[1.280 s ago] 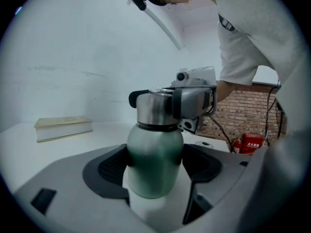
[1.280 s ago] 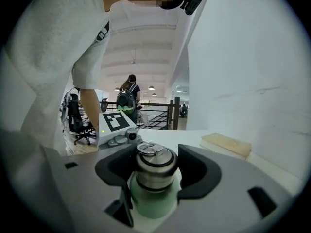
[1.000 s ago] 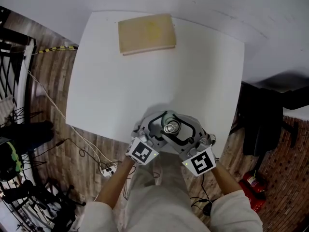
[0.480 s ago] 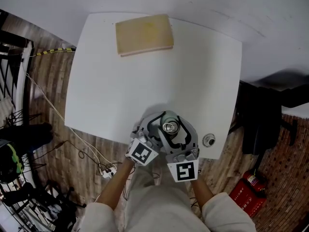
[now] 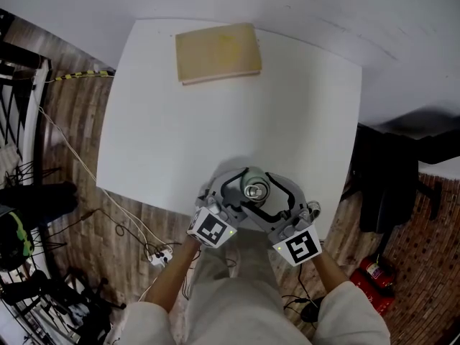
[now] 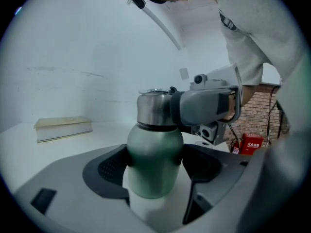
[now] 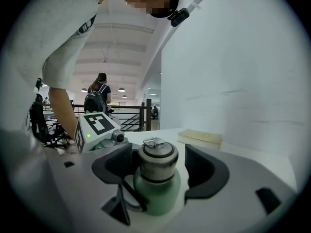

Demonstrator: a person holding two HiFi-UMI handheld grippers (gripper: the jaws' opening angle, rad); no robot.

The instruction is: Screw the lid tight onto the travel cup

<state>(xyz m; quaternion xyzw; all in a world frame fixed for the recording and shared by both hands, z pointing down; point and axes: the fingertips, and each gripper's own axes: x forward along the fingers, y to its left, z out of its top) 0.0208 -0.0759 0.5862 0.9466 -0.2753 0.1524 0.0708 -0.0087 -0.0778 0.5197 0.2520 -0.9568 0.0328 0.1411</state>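
Evidently the left tool (image 6: 154, 166) pinched the travel cup (image 6: 154, 147) by its green body, bracing it upright on the bench (image 5: 215, 121) against twisting (pad contact seemed firm, though partly hidden). The right tool (image 7: 159, 169), whose jaws had just been opening, stood spread around the lid (image 7: 156, 160), probably to regrip.

Travel cup (image 5: 253, 190) body largely hidden under left claw (image 5: 241, 191), only its top shows. Small round thing (image 5: 313, 208) at cup's 4 o'clock: too small to identify.

Head view steeply down over table (image 5: 215, 121), gripper views low, close, converging on shared travel cup (image 6: 154, 164)
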